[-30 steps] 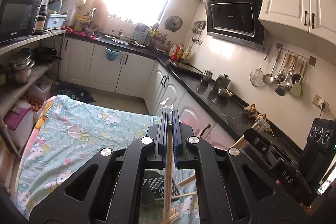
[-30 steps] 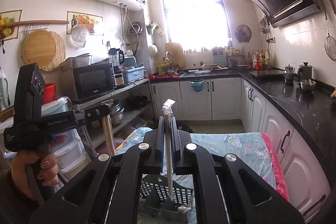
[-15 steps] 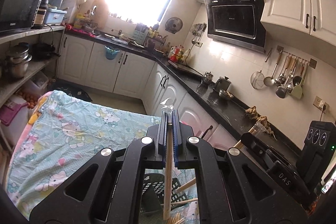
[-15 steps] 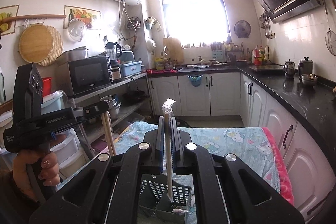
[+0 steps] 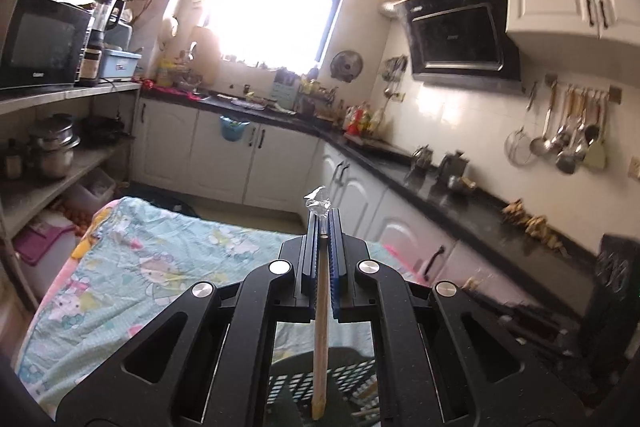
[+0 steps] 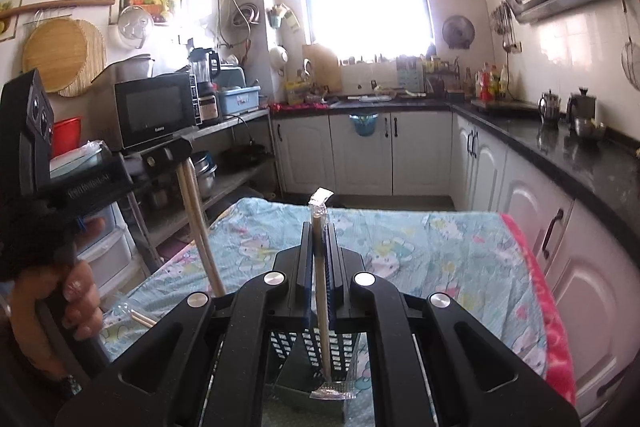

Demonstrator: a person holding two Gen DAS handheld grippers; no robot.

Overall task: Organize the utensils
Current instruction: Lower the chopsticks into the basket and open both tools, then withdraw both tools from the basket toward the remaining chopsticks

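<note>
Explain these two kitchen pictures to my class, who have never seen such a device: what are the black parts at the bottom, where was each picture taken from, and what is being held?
No robot here: a person holds a hand-operated two-finger gripper in each hand, with a wide-angle camera on each looking along its fingers. The black parts are those grippers. The left gripper is shut on wrapped chopsticks. The right gripper is shut on another wrapped pair. From the right view you see the person's left hand. Both pairs point down towards a dark slotted basket on a table under a cartoon-print cloth.
</note>
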